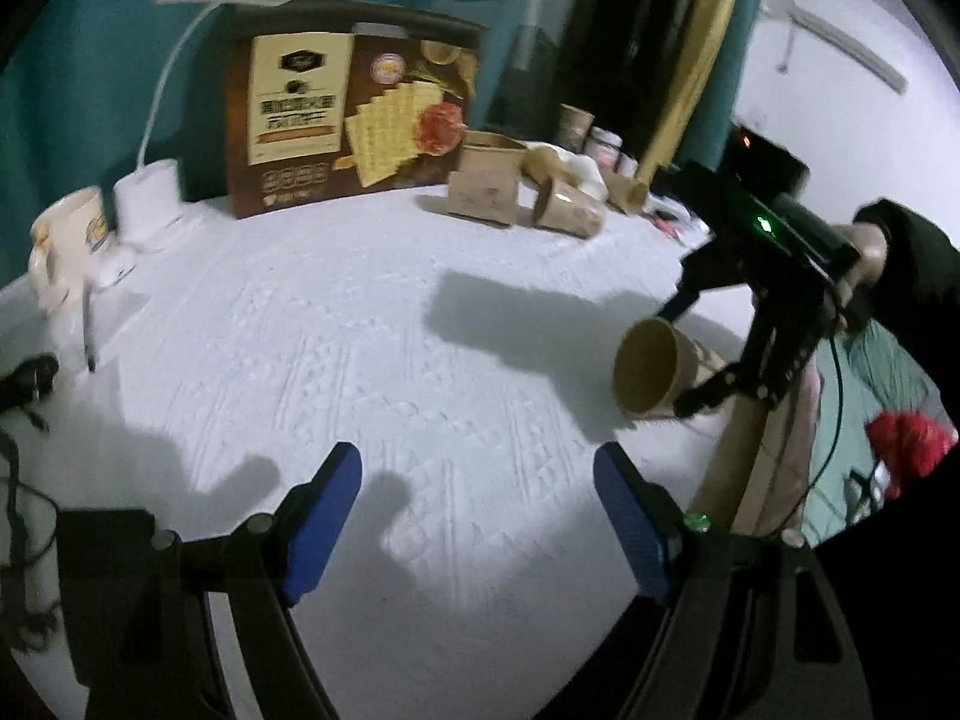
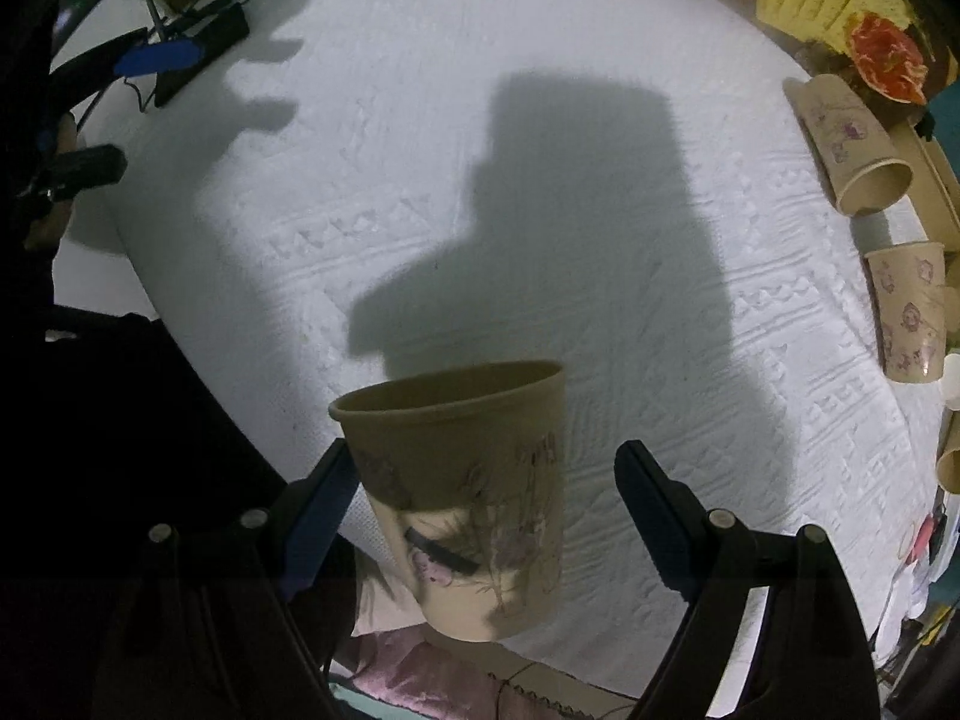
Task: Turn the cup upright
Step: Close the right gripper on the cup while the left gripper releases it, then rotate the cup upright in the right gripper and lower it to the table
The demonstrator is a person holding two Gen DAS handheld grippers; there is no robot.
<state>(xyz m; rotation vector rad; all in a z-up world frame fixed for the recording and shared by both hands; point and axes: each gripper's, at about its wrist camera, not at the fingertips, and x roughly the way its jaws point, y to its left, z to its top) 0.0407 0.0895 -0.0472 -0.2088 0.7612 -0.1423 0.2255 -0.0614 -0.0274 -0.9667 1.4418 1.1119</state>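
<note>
A tan paper cup (image 2: pixel 468 492) with a flower print sits between the fingers of my right gripper (image 2: pixel 486 510), its open mouth pointing away from the camera. The jaws stand wide; the left pad (image 2: pixel 318 516) touches the cup wall, the right pad (image 2: pixel 654 516) is apart from it. In the left wrist view the same cup (image 1: pixel 654 369) hangs in the air at the right with its mouth facing sideways, between the right gripper's fingers (image 1: pixel 708 390). My left gripper (image 1: pixel 477 516) is open and empty above the white tablecloth (image 1: pixel 360 360).
Other flower-print cups lie on their sides at the table's far edge (image 2: pixel 852 144) (image 2: pixel 909 312) (image 1: pixel 567 213). A cracker box (image 1: pixel 354 114), a white desk lamp (image 1: pixel 150 204) and a mug (image 1: pixel 69 240) stand at the back. Cables and a black device (image 2: pixel 198 48) lie at one edge.
</note>
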